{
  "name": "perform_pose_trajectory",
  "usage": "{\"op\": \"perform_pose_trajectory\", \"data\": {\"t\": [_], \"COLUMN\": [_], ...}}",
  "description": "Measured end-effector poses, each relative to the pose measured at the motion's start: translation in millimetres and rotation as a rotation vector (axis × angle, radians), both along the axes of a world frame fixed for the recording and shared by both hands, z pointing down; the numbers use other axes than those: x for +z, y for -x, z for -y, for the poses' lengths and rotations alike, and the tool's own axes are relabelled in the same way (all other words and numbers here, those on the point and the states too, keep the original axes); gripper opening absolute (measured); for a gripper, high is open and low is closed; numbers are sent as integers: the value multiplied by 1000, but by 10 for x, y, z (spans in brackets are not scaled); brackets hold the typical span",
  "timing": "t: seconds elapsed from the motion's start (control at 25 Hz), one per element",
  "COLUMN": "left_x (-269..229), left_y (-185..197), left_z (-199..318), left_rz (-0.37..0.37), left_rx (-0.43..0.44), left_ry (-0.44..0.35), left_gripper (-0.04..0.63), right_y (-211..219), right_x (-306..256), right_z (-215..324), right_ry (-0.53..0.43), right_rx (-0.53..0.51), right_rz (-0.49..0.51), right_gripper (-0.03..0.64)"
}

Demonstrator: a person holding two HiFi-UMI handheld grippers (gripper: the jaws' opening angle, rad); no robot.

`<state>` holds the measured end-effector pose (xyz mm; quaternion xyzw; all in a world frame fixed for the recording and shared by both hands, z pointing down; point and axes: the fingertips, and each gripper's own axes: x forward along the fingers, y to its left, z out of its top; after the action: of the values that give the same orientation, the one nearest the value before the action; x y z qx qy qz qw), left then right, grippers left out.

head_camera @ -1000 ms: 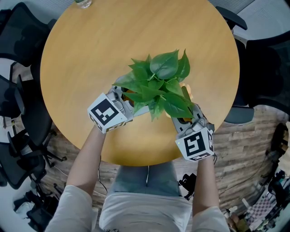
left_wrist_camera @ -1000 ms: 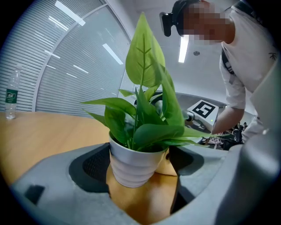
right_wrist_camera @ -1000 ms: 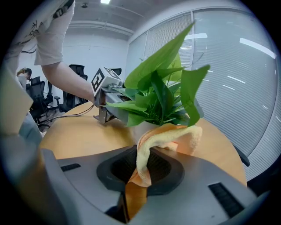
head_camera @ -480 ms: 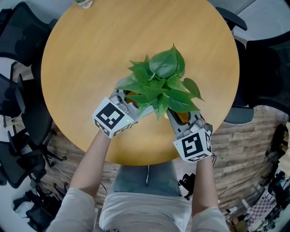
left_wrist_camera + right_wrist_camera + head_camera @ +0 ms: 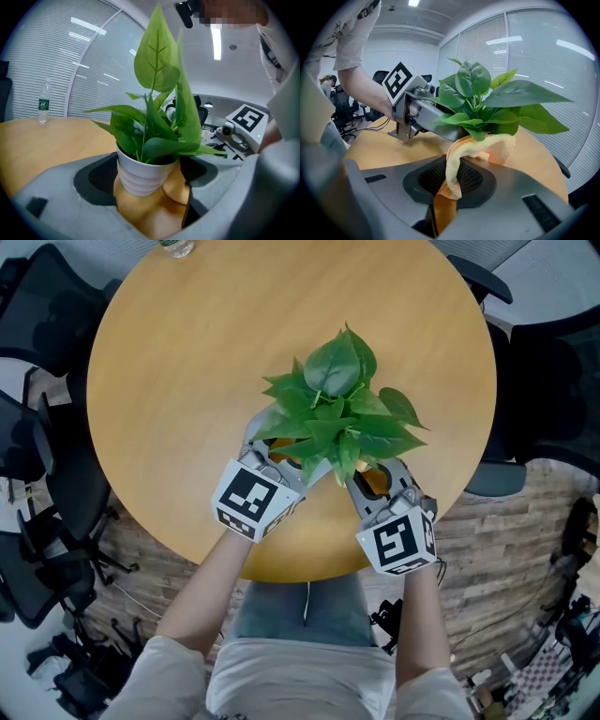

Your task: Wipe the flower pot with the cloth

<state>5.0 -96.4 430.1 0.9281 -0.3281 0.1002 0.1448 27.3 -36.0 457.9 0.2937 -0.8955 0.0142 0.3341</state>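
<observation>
A leafy green plant point(image 5: 342, 413) stands in a white ribbed flower pot point(image 5: 143, 173) on the round wooden table point(image 5: 187, 352). In the head view the leaves hide the pot. My left gripper point(image 5: 286, 454) comes at it from the near left, and its jaws point(image 5: 147, 180) press on both sides of the pot. My right gripper point(image 5: 378, 480) is at the near right, shut on a yellow-orange cloth point(image 5: 480, 145). The cloth drapes up against the pot's side under the leaves and also shows as an orange patch point(image 5: 372, 481).
A water bottle point(image 5: 173, 247) stands at the table's far edge, seen too from the left gripper point(image 5: 43, 104). Dark office chairs point(image 5: 42, 324) ring the table, one at the right point(image 5: 544, 381). The table's near rim lies just below both grippers.
My left gripper has swung from the pot's left side round toward the near side. The plant's leaves have turned with it. The right gripper with the cloth has barely shifted.
</observation>
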Motion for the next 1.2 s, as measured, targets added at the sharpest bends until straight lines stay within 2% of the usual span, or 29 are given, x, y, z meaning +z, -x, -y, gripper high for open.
{"op": "perform_pose_trajectory", "data": {"t": [0.24,0.44,0.68,0.88,1.2], "left_x": [-2,-6,78,-16,15], "left_y": [28,25,190,249,251], "left_z": [16,1,-66,-37,41], "left_rz": [-10,-34,-7,-58,-38], "left_rx": [-79,-51,83,288,518], "left_ry": [0,-9,-32,-57,-36], "left_gripper": [423,425,430,430,444], "right_y": [8,-4,-45,-43,-38], "right_x": [-7,5,-7,-3,-5], "right_z": [45,42,56,53,47], "right_ry": [1,8,7,7,13], "right_rx": [5,5,4,7,4], "right_rz": [5,23,25,21,20], "right_gripper": [52,52,52,52,52]}}
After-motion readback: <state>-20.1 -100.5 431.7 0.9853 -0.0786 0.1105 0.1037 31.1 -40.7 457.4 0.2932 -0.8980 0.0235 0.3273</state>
